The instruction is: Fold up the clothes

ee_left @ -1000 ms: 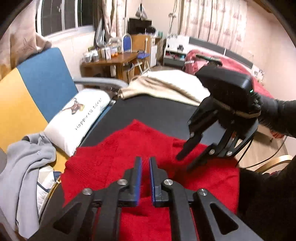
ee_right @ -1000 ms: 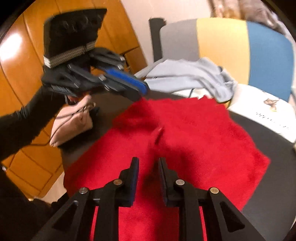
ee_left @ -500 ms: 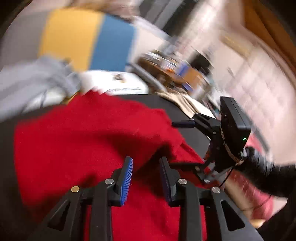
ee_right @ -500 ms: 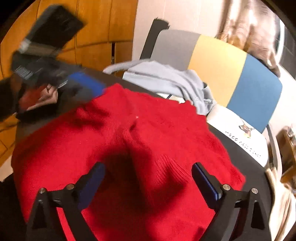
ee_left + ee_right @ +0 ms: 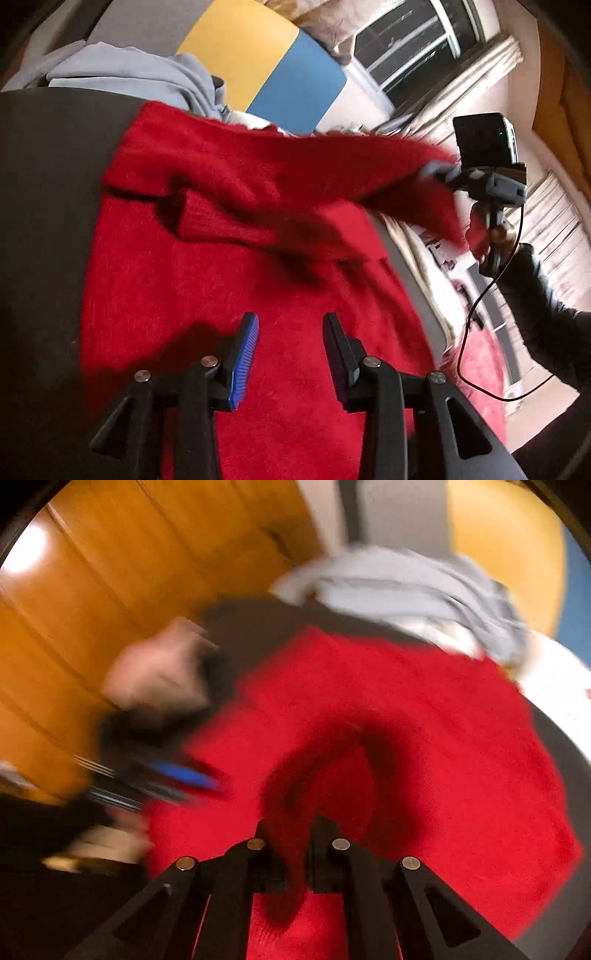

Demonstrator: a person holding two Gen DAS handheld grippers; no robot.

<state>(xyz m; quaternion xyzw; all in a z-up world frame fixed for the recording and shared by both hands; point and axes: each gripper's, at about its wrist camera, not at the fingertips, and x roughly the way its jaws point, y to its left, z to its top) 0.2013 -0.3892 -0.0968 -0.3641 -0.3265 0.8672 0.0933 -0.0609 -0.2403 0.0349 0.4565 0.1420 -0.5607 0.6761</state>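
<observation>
The sweater (image 5: 258, 295) is lying on the table (image 5: 44, 221), under and ahead of the left claw (image 5: 290, 332). A sleeve is lying across it ahead of that claw, running off to the right claw (image 5: 439, 171) at far right. A hoodie (image 5: 140, 77) is lying beyond the sweater, with a chair (image 5: 266, 62) behind it. The right claw (image 5: 295, 853) is sitting over the sweater (image 5: 424, 738), fabric between its fingers; the left claw (image 5: 177, 779) is lying to its left, a pouch (image 5: 159, 668) beyond.

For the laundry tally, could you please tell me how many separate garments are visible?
2: the red sweater lies on the dark table, and a grey garment is heaped at the table's far edge. Others may be hidden.
</observation>
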